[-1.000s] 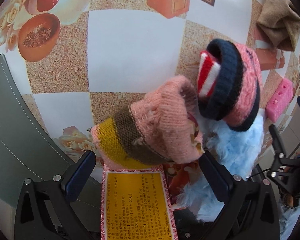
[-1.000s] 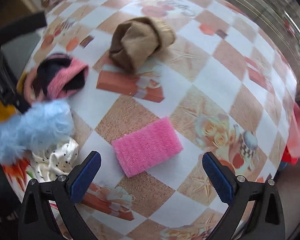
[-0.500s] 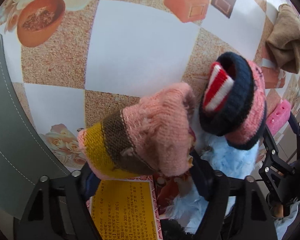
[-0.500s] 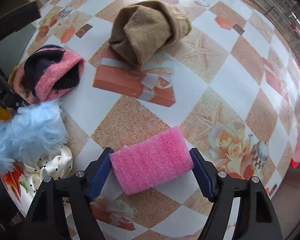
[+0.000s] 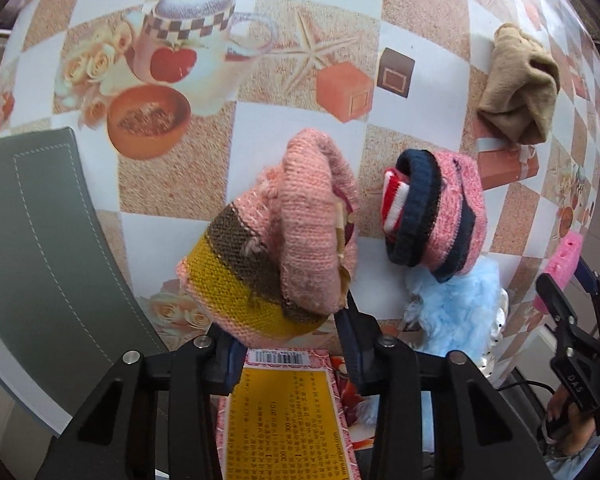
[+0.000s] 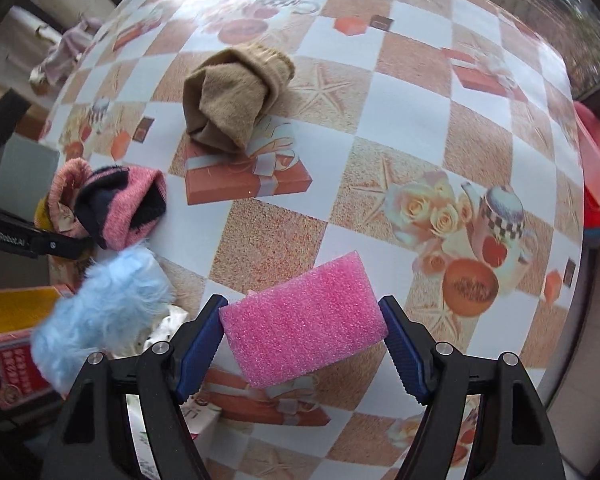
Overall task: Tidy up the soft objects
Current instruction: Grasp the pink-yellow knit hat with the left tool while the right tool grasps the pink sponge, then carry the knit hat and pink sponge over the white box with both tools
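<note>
Taking the rolled pink-and-navy sock [image 6: 112, 208] as the landmark, the checked tablecloth [image 6: 380, 128] lies bare on its far side and out toward the far right, broken only by the folded tan sock [image 6: 236, 96], which sits well apart beyond it. On the landmark's near side the way is crowded: the fluffy blue piece [image 6: 104, 312] lies just beside it, with a white dotted fabric [image 6: 168, 324] under that fluff and a red-and-yellow printed box [image 6: 12, 328] at the table's near edge. To its left in the left wrist view, a grey chair back [image 5: 48, 240] stands against the table edge and blocks entry from that side.
</note>
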`<act>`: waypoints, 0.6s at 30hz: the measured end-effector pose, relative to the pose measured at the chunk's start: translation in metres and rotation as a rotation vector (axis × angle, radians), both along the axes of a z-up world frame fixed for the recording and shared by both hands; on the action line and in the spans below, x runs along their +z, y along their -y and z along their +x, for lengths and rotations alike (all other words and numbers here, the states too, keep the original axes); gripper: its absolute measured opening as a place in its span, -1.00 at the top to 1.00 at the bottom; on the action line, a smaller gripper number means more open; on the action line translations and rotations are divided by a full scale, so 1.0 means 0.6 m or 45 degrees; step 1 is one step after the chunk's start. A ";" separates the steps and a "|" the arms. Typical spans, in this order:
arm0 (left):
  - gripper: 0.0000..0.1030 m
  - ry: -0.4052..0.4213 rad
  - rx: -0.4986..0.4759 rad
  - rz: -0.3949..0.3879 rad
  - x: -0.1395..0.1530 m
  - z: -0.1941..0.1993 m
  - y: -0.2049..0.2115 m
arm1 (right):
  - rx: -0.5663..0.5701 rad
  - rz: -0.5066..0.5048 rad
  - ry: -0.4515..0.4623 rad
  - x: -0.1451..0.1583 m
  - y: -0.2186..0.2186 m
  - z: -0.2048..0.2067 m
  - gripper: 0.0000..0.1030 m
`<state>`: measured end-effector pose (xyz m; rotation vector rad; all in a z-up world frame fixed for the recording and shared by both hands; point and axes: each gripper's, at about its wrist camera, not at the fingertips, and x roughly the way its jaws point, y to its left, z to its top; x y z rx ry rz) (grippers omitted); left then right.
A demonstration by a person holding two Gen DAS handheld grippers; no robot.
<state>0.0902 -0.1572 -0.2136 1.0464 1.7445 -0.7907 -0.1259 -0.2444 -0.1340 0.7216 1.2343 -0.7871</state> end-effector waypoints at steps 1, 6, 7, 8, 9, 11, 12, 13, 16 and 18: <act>0.01 0.007 -0.013 0.006 -0.003 0.001 0.004 | -0.019 0.008 0.013 0.003 0.001 -0.005 -0.50; -0.48 0.051 -0.032 -0.054 -0.008 0.011 0.028 | -0.102 0.046 0.070 -0.003 -0.031 -0.031 -0.51; -0.53 0.046 -0.031 -0.064 -0.007 0.013 0.031 | -0.107 0.048 0.080 -0.018 -0.046 -0.037 -0.51; -0.54 0.047 -0.032 -0.072 -0.005 0.023 0.042 | -0.111 0.049 0.087 -0.022 -0.044 -0.042 -0.51; -0.54 0.058 -0.037 -0.080 -0.002 0.036 0.055 | -0.117 0.052 0.096 -0.016 -0.045 -0.051 -0.51; -0.54 0.070 -0.033 -0.089 0.000 0.047 0.069 | -0.127 0.064 0.110 -0.016 -0.056 -0.053 -0.51; -0.54 0.069 -0.020 -0.089 -0.001 0.053 0.075 | -0.134 0.072 0.116 -0.021 -0.059 -0.047 -0.51; -0.54 0.062 -0.010 -0.087 -0.002 0.060 0.082 | -0.144 0.075 0.124 -0.021 -0.060 -0.047 -0.51; -0.54 0.053 -0.053 -0.047 -0.019 0.064 0.088 | -0.164 0.074 0.141 -0.016 -0.059 -0.048 -0.51; -0.49 0.072 -0.077 -0.048 -0.026 0.062 0.093 | -0.172 0.067 0.147 -0.014 -0.061 -0.046 -0.51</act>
